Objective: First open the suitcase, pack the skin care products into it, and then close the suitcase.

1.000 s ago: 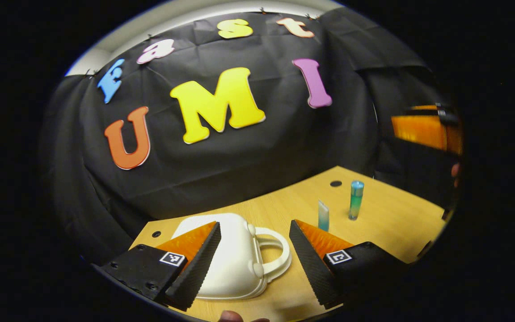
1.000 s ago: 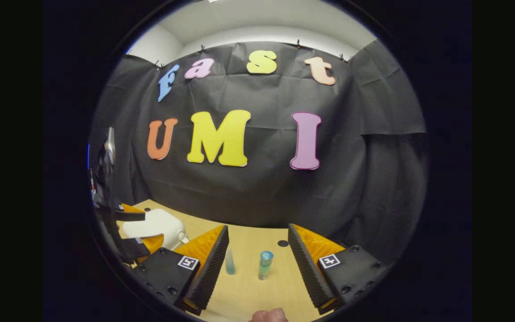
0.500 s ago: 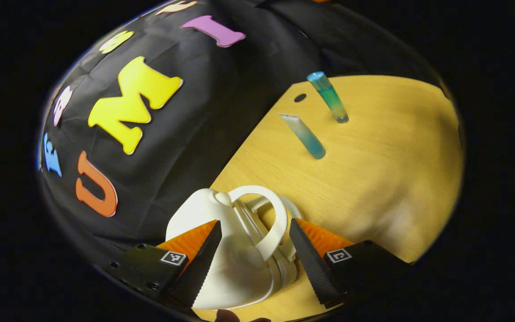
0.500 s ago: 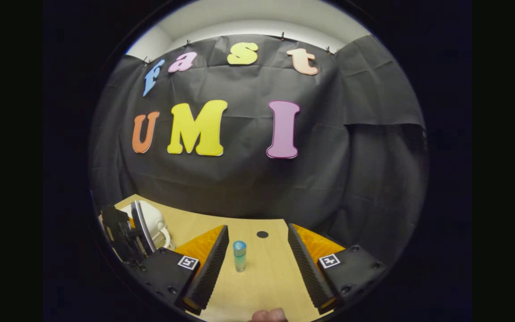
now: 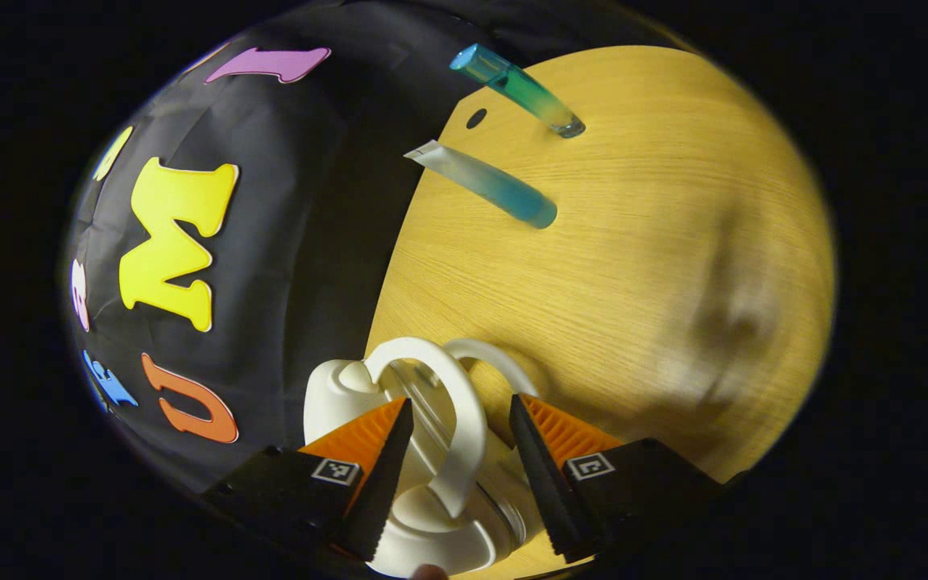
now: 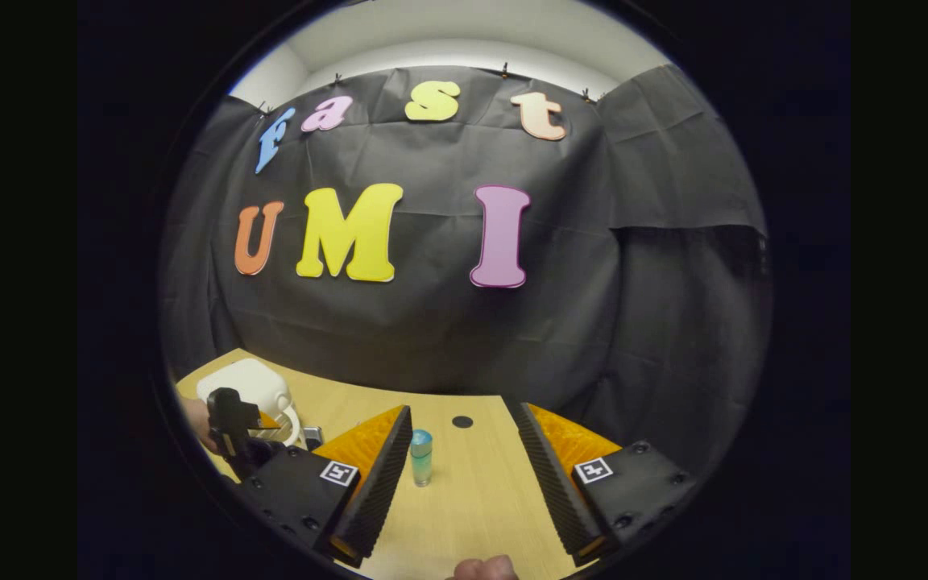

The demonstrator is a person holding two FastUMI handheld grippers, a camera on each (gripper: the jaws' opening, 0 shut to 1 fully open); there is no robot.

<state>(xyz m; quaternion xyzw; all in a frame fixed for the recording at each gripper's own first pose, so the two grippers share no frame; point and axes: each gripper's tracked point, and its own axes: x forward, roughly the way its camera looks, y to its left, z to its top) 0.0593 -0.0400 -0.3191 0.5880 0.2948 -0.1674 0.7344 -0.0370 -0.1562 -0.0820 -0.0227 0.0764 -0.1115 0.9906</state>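
Between the left tool's [image 5: 457, 451] parted fingers rises the white suitcase's [image 5: 335, 395] handle [image 5: 464, 419], contact unclear. Right tool [image 6: 464, 459] gapes empty near the bottle [image 6: 421, 457]; a tube [image 5: 484, 184] stands beside.

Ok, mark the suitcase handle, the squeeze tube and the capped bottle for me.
suitcase handle [image 5: 464, 403], left gripper view, on its white loop.
squeeze tube [image 5: 488, 181], left gripper view, mid-body.
capped bottle [image 6: 421, 459], right gripper view, mid-body.
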